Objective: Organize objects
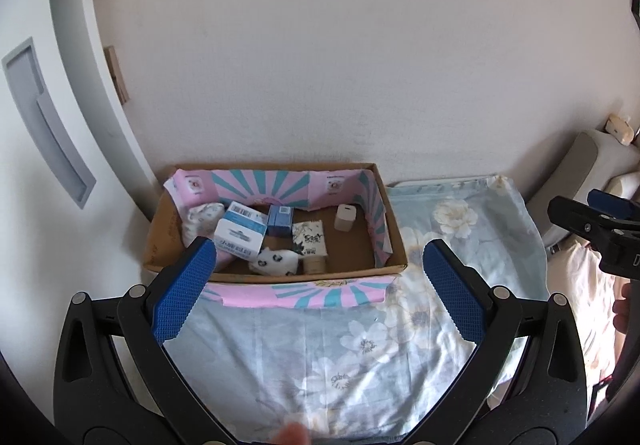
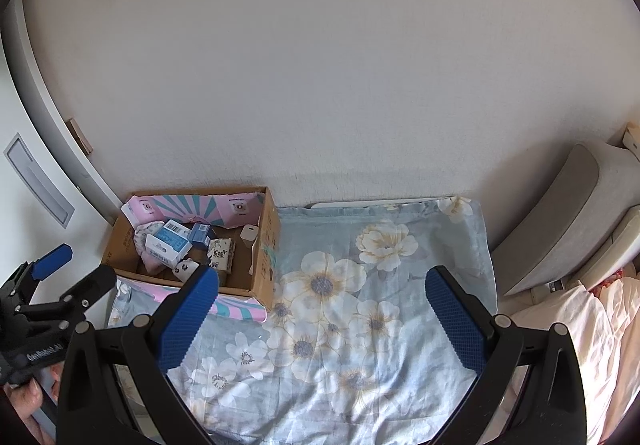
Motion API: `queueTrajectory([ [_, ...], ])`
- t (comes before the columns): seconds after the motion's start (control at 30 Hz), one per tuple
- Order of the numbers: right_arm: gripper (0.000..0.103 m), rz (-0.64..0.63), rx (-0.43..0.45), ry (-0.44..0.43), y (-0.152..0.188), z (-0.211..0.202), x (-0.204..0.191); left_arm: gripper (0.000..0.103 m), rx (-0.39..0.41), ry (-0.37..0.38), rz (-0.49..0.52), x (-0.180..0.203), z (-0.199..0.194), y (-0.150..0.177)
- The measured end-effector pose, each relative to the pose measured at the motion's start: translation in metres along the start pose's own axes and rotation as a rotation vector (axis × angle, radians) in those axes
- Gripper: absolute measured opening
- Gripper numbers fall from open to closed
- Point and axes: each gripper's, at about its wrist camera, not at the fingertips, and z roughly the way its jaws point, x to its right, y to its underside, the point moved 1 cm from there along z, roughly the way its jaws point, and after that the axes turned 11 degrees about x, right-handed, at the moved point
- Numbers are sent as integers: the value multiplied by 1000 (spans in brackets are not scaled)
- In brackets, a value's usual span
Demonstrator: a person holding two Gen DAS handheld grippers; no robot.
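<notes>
A cardboard box (image 1: 396,237) lined with pink and teal paper stands against the wall on a floral cloth (image 1: 340,357). Inside lie a white and blue carton (image 1: 240,235), a small blue box (image 1: 280,221), a white cube (image 1: 345,218), a printed packet (image 1: 310,239), a panda-print pouch (image 1: 276,263) and a twine roll (image 1: 315,265). My left gripper (image 1: 316,293) is open and empty, in front of the box. My right gripper (image 2: 320,319) is open and empty over the cloth, right of the box (image 2: 266,257).
A white cabinet door (image 1: 48,133) stands left of the box. A grey cushion (image 2: 560,213) and pale bedding (image 2: 580,325) lie at the right. The white wall (image 2: 320,85) is behind. The left gripper also shows in the right wrist view (image 2: 68,269).
</notes>
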Motion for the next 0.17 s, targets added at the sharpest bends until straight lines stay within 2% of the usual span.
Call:
queueTrajectory([
  [0.17, 103, -1, 0, 4, 0, 0, 0, 103, 20, 36, -5, 5, -1, 1],
])
